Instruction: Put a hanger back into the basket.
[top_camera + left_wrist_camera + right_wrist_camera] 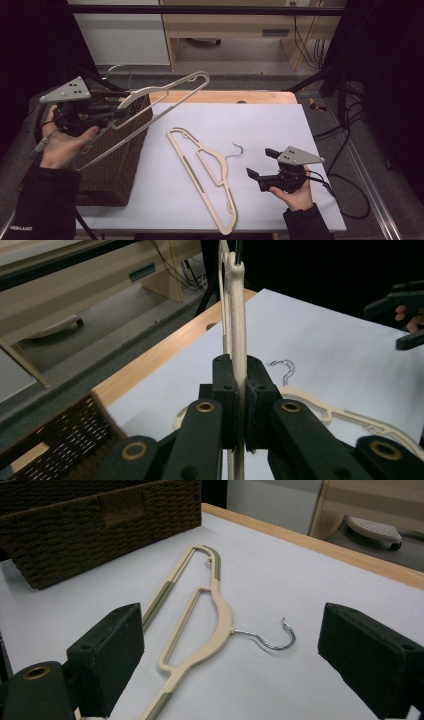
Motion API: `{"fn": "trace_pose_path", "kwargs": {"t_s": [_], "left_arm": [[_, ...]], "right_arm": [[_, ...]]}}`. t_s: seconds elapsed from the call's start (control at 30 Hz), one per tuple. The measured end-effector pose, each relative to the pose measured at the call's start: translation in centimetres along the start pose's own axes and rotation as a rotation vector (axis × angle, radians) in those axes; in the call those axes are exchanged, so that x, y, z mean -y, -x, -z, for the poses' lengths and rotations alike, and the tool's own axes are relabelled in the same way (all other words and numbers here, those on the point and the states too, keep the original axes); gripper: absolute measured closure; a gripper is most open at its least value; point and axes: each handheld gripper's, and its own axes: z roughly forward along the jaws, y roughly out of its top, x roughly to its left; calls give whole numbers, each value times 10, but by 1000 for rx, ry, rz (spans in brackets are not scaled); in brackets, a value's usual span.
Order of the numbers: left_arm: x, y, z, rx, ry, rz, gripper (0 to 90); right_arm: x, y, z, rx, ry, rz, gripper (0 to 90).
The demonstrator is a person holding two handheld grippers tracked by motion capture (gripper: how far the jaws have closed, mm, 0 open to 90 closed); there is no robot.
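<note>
Hangers look light, stiff and slick: left gripper fingers clamp one hanger above the basket; right gripper fingers gape near the table hanger, best gripped at its neck.

The one piece of writing was a small line of white letters on the cuff of the person's dark left sleeve in the high view, and it was too small and blurred to be read. No label, brand, number or sign could be made out on anything else in any of the views.
</note>
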Motion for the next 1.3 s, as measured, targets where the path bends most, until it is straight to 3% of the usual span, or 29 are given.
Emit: {"fn": "trace_pose_path", "kwargs": {"t_s": [0.27, 0.63, 0.93, 1.07, 1.3], "left_arm": [[31, -51, 17, -45, -31, 57, 861], [86, -97, 29, -108, -70, 149, 861], [119, -120, 39, -143, -74, 224, 861], [130, -126, 42, -157, -109, 236, 861], [155, -129, 39, -137, -154, 294, 862]], "right_arm": [[2, 2, 0, 4, 4, -13, 110], [3, 1, -3, -6, -7, -11, 104], [5, 1, -6, -8, -19, -9, 98], [6, 3, -6, -6, -22, -14, 97], [6, 3, -7, -9, -26, -13, 96]]}}
